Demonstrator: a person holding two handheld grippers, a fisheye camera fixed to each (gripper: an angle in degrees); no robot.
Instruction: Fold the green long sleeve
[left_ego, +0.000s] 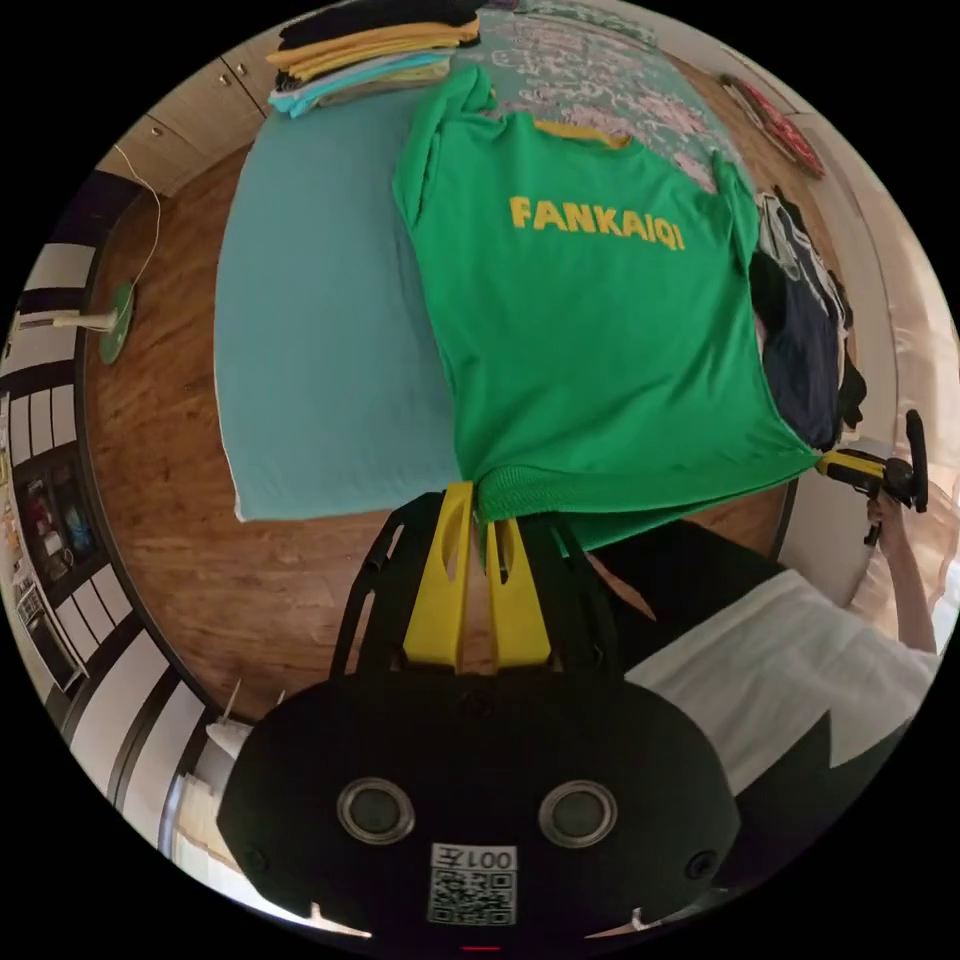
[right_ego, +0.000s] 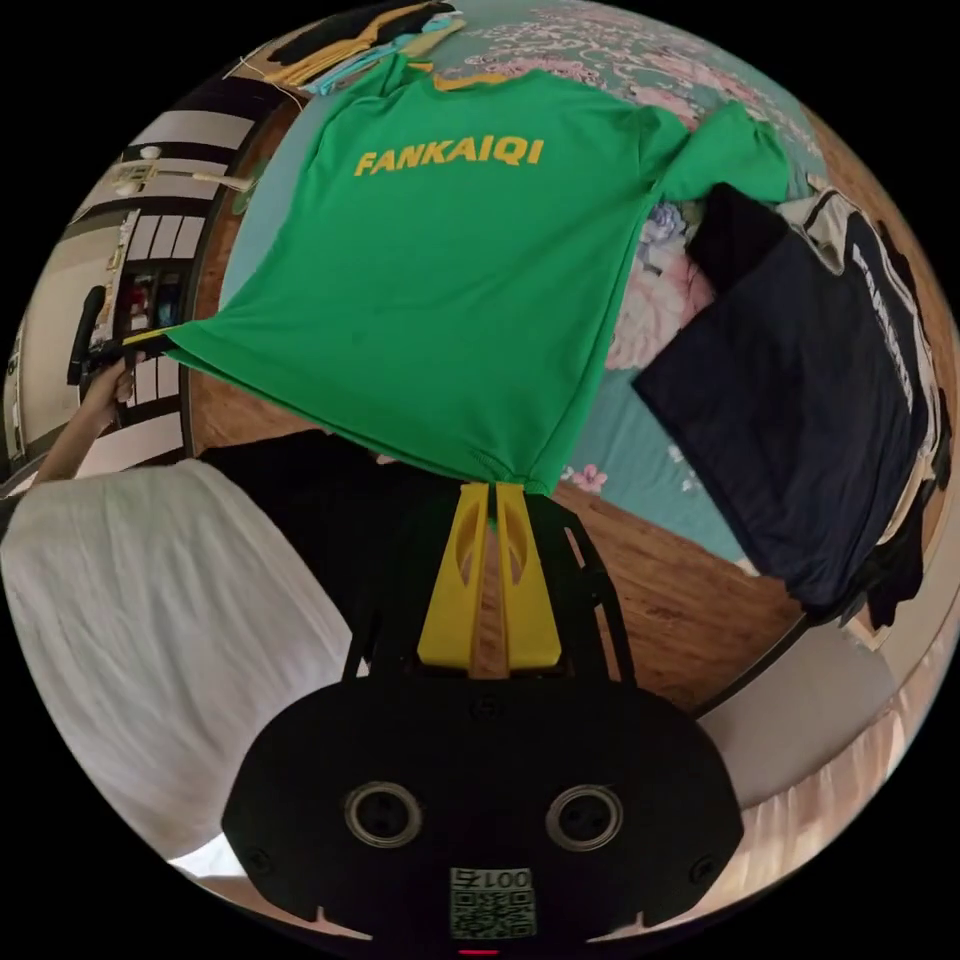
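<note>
Left tool (left_ego: 478, 500): both yellow jaws are clenched on one hem corner of the green long sleeve (left_ego: 590, 340), seen closest to the lens in the left gripper view. Right tool (right_ego: 493, 488): both yellow jaws are clenched on the opposite hem corner, seen closest to the lens in the right gripper view. Each tool also appears small at the far hem corner in the other view, held by a hand (left_ego: 885, 510).

The hem edge is stretched taut between the two tools and raised off the bed, above the wooden floor (left_ego: 180, 420). The person's white top (right_ego: 150, 600) shows just below the hem.

Beyond the hem, the garment body lies flat on the bed (left_ego: 310, 330), yellow lettering facing up, collar at the far end. One sleeve is folded in beside the collar; the other sleeve spreads outward.

On the garment's right side, just beside it, lies a dark navy garment (right_ego: 800, 400) on the floral bedspread (right_ego: 650, 290). At the far end of the bed, near the collar, sits a stack of folded clothes (left_ego: 370, 55).
</note>
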